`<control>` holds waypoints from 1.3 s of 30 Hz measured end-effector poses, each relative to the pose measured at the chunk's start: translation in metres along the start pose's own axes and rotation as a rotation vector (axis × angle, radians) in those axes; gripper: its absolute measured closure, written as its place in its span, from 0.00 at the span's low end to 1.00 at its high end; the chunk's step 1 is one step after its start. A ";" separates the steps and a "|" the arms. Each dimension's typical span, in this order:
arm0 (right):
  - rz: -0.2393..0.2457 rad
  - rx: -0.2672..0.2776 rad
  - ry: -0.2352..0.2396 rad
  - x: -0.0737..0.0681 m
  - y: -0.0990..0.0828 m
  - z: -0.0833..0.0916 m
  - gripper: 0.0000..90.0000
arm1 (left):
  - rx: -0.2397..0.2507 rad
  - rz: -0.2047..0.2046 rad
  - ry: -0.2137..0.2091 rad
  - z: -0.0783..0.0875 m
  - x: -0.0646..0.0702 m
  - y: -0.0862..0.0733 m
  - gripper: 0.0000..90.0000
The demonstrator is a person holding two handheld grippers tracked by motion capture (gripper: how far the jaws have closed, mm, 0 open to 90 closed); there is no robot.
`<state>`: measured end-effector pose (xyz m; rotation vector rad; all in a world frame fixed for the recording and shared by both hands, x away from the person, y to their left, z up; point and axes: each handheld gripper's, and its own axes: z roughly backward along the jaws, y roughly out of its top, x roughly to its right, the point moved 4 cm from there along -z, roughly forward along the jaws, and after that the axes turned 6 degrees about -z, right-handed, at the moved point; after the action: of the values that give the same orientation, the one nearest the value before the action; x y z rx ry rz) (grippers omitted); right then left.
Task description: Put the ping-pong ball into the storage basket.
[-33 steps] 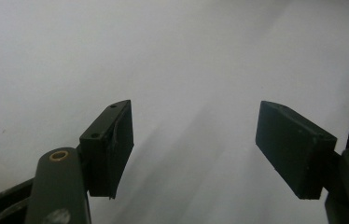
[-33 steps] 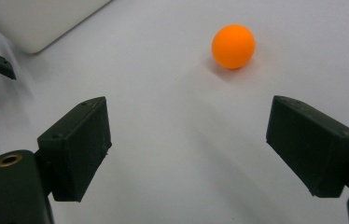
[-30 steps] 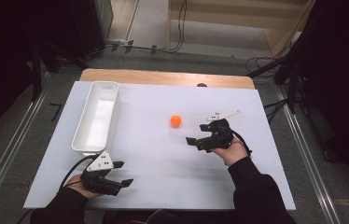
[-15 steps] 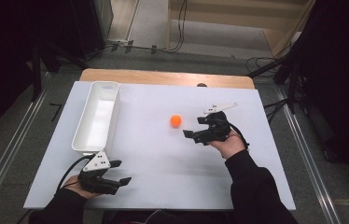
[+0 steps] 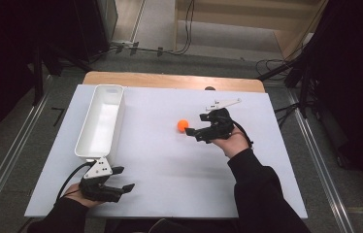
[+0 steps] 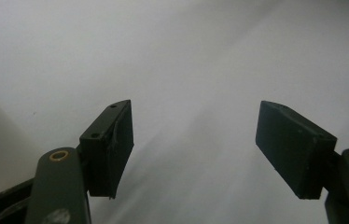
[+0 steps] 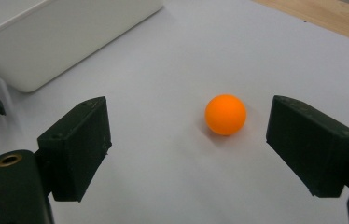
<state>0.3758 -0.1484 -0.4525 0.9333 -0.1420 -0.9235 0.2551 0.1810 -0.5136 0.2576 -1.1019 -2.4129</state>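
A small orange ball (image 5: 183, 125) rests on the white table top (image 5: 170, 165), near its middle. My right gripper (image 5: 193, 132) sits just right of the ball, jaws open and pointing left at it. In the right gripper view the ball (image 7: 225, 114) lies a little ahead of the open right gripper (image 7: 189, 140), nearer the right jaw, touching neither. My left gripper (image 5: 123, 180) stands open at the front left of the table, beside the near end of a long white tray (image 5: 88, 145). In the left gripper view the left gripper (image 6: 196, 149) holds nothing.
The white tray runs along the table's left side from front to back, and its wall (image 7: 60, 51) shows far off in the right gripper view. A wooden strip (image 5: 170, 80) borders the table's far edge. Cables and dark stands lie on the floor around.
My right gripper has moved left and a little toward the back, closing in on the orange ball. The left gripper and the ball have stayed where they were.
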 end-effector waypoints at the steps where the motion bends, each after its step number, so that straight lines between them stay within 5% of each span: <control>1: 0.003 -0.003 0.001 0.001 0.001 -0.001 0.14 | 0.000 0.001 0.004 0.000 0.000 0.000 0.31; 22: 0.018 -0.027 -0.014 0.009 0.024 -0.035 0.14 | -0.001 0.011 0.016 0.006 0.004 -0.006 0.31; 39: -0.017 -0.010 -0.015 0.020 0.037 -0.051 0.14 | -0.007 0.008 0.024 0.007 0.004 -0.007 0.31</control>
<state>0.4360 -0.1213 -0.4620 0.9200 -0.1425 -0.9465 0.2465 0.1876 -0.5146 0.2783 -1.0814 -2.4003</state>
